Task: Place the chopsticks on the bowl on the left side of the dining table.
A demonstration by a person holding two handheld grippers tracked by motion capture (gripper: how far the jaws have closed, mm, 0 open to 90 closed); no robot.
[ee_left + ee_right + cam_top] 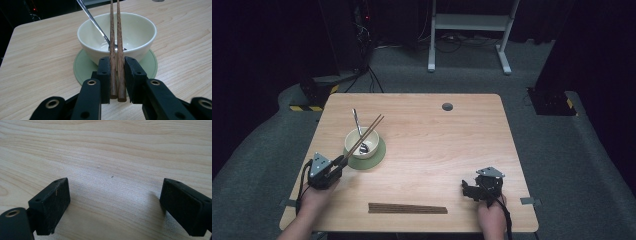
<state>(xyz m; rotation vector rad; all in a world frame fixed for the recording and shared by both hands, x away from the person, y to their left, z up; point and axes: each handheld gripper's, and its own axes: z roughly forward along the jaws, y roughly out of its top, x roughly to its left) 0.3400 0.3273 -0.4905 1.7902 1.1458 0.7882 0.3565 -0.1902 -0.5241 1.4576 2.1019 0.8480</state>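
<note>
A pair of brown wooden chopsticks (369,131) leans from the cream bowl (362,142) toward the table's left front. My left gripper (343,161) is shut on their near ends. In the left gripper view the two pads press both sides of the chopsticks (114,37), which run over the bowl (140,32) rim. A metal spoon (93,20) rests in the bowl, its handle pointing away. The bowl stands on a pale green coaster (83,67). My right gripper (467,187) sits at the front right, open over bare wood, with nothing between its pads (115,207).
A dark brown ribbed strip (408,208) lies along the front edge of the wooden table (452,145). A grey round cap (447,106) sits near the far edge. A white stand (469,30) and dark equipment are on the floor behind.
</note>
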